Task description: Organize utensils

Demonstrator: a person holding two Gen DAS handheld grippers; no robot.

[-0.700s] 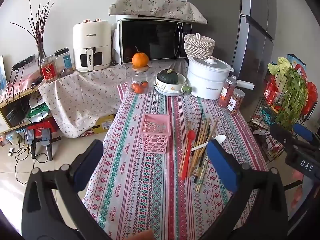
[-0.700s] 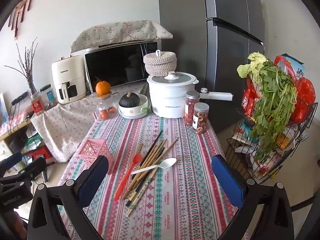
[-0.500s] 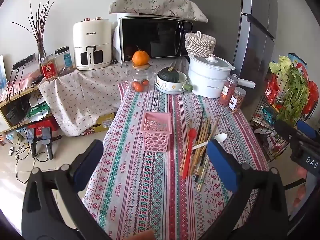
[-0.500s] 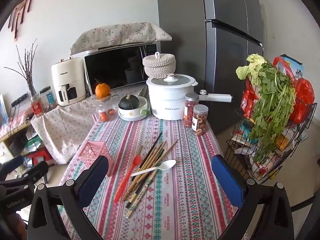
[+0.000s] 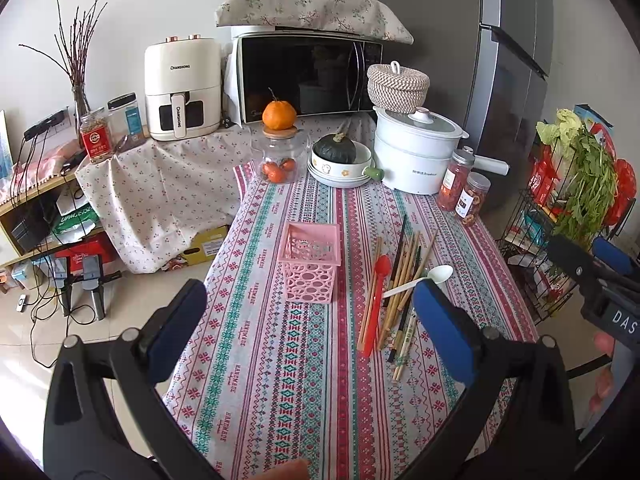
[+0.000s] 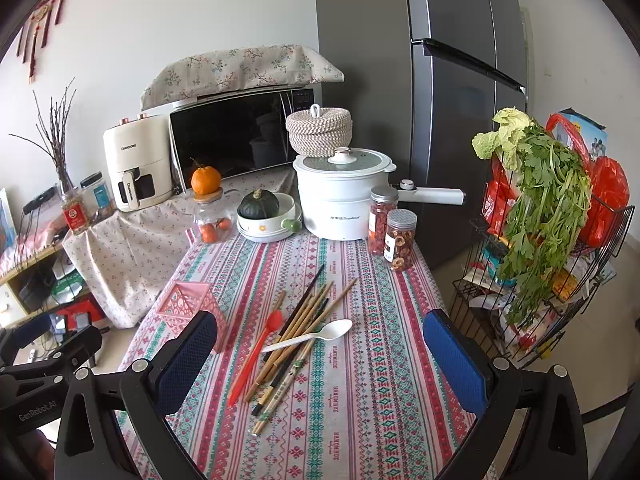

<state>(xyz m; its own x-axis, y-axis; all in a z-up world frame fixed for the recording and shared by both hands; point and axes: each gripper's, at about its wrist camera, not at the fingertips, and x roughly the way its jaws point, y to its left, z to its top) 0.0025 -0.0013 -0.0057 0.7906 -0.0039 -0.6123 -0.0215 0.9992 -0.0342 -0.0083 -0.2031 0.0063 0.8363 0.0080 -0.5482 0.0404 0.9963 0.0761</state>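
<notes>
My left hand-held gripper (image 5: 308, 332) hung spread wide and empty above the near tabletop (image 5: 288, 380). The pink basket (image 5: 311, 262) stood upright just left of the loose pile: red spoon (image 5: 376, 296), chopsticks (image 5: 404, 280), white spoon (image 5: 420, 280) lying across them. My right hand-held gripper (image 6: 320, 360) was equally released. I judged it best to lift the top-lying white spoon first, pinching its handle squarely.
</notes>
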